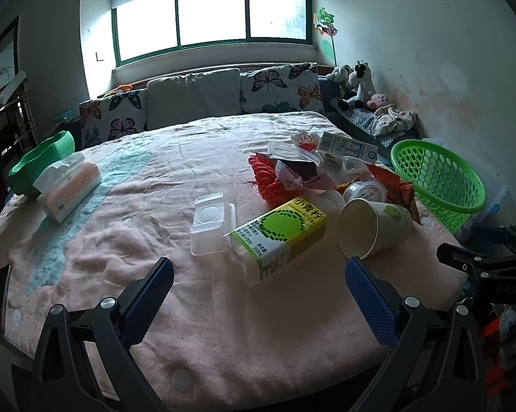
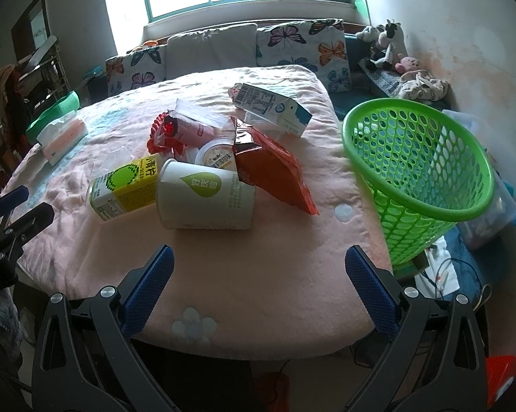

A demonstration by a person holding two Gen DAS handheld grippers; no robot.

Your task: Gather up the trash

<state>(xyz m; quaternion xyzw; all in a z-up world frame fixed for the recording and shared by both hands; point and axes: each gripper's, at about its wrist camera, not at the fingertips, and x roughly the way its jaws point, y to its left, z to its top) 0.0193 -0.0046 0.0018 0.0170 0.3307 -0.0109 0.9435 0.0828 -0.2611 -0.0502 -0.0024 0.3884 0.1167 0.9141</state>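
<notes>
Right hand-held gripper (image 2: 259, 267) agape, paper cup (image 2: 204, 199) beyond

Bare pink blanket (image 2: 292, 257) lay open before my jaws; the tipped white paper cup (image 2: 203, 195) and yellow-green drink carton (image 2: 124, 189) blocked the way beyond.

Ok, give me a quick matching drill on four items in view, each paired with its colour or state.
Things:
1. paper cup
2. basket
3. snack wrapper
4. tissue pack

States:
A. green, perforated, at the table's right edge
B. white, lying on its side
C. pink and white, far left on the table
D. red, crumpled, beside the cup

Pairs: 1-B, 2-A, 3-D, 4-C
</notes>
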